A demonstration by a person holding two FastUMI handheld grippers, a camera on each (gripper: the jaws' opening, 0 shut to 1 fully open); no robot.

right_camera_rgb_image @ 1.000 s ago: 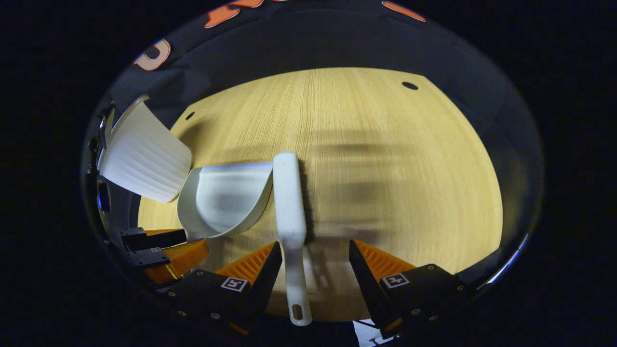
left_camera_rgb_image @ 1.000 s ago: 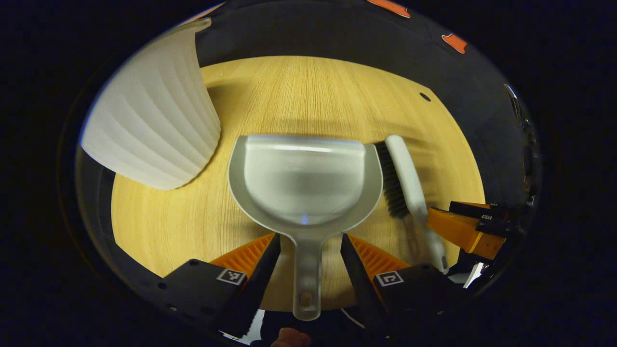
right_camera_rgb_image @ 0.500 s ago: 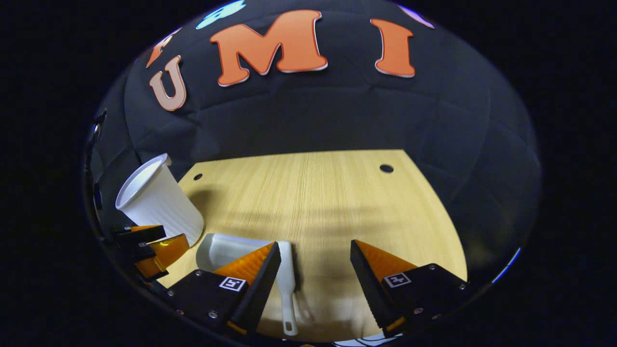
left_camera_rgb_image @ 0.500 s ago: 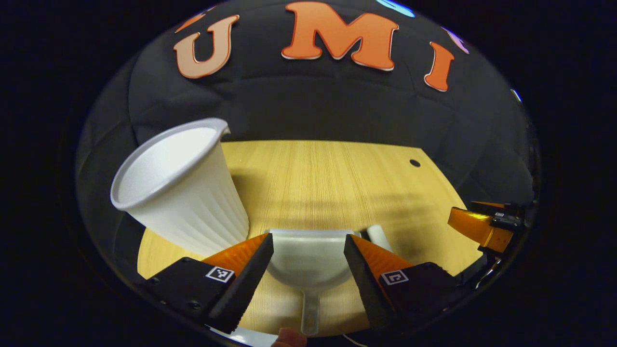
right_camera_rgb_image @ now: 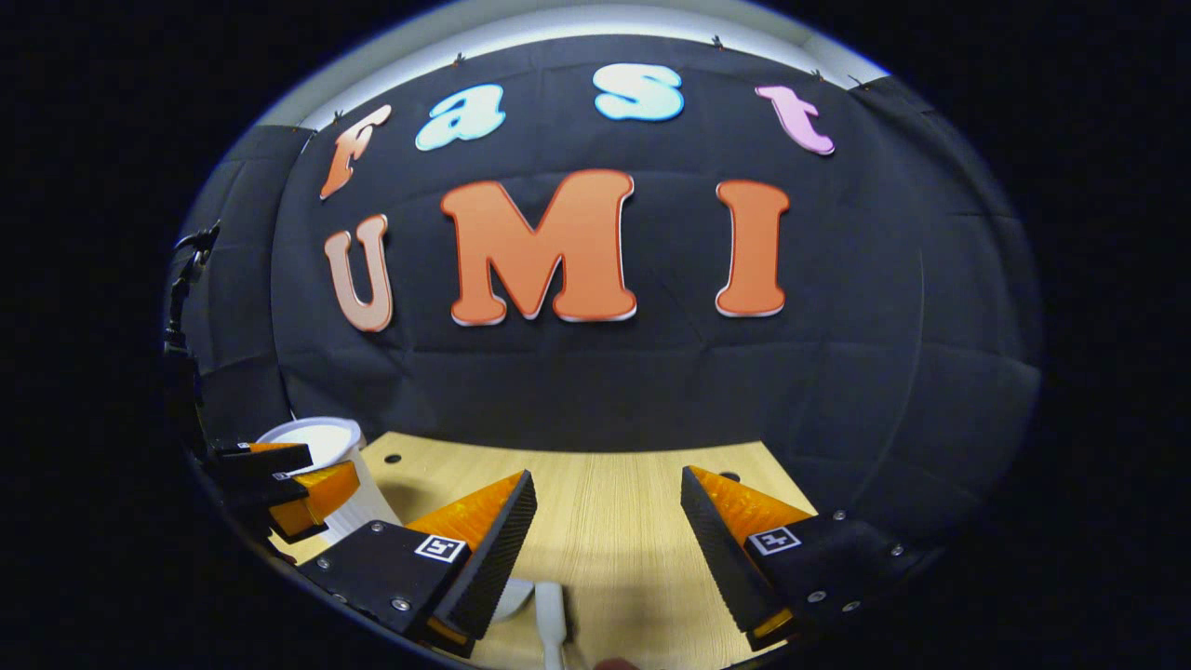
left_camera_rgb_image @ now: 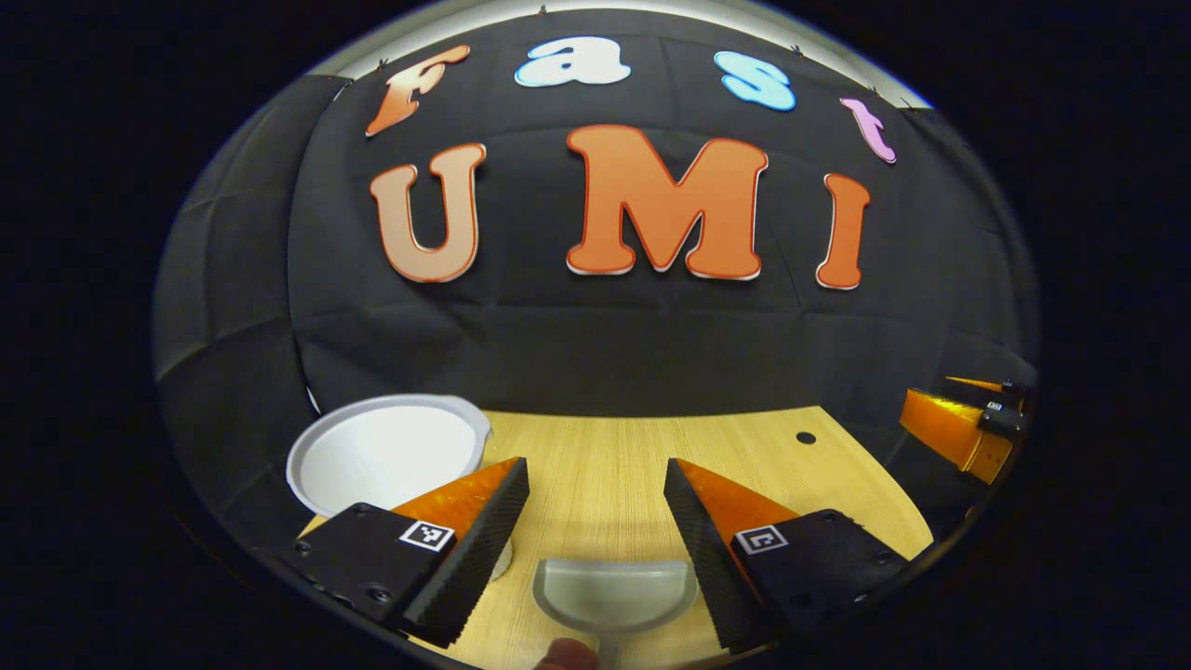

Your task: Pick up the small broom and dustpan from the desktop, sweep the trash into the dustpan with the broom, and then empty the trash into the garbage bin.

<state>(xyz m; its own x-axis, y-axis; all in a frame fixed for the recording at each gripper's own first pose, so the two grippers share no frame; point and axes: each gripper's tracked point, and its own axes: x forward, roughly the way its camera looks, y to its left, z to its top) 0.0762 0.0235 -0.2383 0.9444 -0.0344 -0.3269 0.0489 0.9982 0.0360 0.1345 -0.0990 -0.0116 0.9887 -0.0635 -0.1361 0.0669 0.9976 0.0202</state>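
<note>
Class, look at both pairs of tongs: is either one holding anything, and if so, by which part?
Nothing is held. The left tongs stand open above the dustpan; the right tongs stand open above the broom. Both lie on the table.

My left gripper's finger [left_camera_rgb_image: 465,535] hides the ribbed white plastic bin's [left_camera_rgb_image: 386,456] base. The grey plastic dustpan's [left_camera_rgb_image: 614,591] handle is cut off below. The white broom [right_camera_rgb_image: 551,609] is likewise cropped.

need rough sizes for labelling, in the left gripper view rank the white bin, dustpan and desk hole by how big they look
1. white bin
2. dustpan, partly cut off at the bottom and closer to the camera, so unsure
3. desk hole
</note>
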